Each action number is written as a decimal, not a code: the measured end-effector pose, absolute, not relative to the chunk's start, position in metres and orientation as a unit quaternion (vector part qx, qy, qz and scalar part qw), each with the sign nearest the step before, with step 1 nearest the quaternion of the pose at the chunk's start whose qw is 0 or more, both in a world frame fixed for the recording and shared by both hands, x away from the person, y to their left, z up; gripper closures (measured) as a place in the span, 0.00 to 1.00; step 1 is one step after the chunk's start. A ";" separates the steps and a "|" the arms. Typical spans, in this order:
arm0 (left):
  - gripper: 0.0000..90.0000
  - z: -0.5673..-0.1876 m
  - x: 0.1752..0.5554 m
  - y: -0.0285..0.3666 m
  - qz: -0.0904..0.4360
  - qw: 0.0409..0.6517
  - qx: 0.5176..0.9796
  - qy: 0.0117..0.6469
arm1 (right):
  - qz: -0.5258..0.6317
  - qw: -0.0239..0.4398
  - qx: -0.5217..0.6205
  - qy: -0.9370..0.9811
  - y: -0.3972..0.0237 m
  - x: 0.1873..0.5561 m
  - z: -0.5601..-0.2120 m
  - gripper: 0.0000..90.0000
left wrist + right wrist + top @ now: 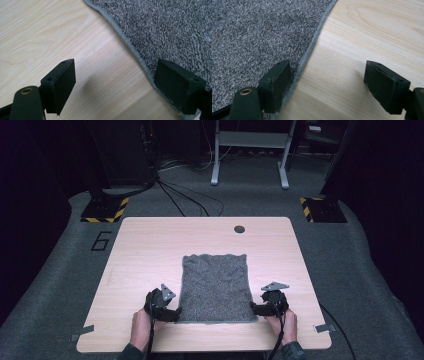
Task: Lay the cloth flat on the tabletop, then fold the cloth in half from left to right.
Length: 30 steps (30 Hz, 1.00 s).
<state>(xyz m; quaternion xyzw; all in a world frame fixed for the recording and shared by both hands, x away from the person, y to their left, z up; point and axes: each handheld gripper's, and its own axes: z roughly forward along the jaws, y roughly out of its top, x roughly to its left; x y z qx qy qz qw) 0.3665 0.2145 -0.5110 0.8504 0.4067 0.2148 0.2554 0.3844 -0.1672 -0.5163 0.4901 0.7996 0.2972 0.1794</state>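
Now, at the near left corner of the grey towel (215, 287), the left tool (172, 312) sits low on the wooden surface (150, 250) with its jaws spread wide and nothing gripped; one jaw stands over bare wood, the other over the hemmed edge (130, 47). The towel lies flat mid-surface, its long axis running away from the person (near edge closest to both hands). At the near right corner the right tool (256, 308) mirrors this, jaws agape and empty, astride the hem (312, 45). Each corner lies inward of its tool, equally near.
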 end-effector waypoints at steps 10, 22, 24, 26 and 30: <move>0.17 -0.510 0.362 0.217 0.203 0.256 0.854 0.405 | 0.306 0.186 0.494 0.792 -0.169 0.373 -0.518 0.22; 0.09 -0.492 0.380 0.231 0.189 0.297 0.833 0.426 | 0.330 0.186 0.475 0.794 -0.167 0.371 -0.497 0.16; 0.06 -0.489 0.386 0.234 0.183 0.303 0.833 0.425 | 0.335 0.185 0.473 0.793 -0.163 0.370 -0.491 0.16; 0.04 -0.487 0.393 0.237 0.178 0.310 0.829 0.430 | 0.334 0.184 0.460 0.801 -0.159 0.369 -0.487 0.14; 0.01 -0.486 0.408 0.242 0.161 0.323 0.824 0.437 | 0.343 0.179 0.449 0.805 -0.147 0.366 -0.480 0.11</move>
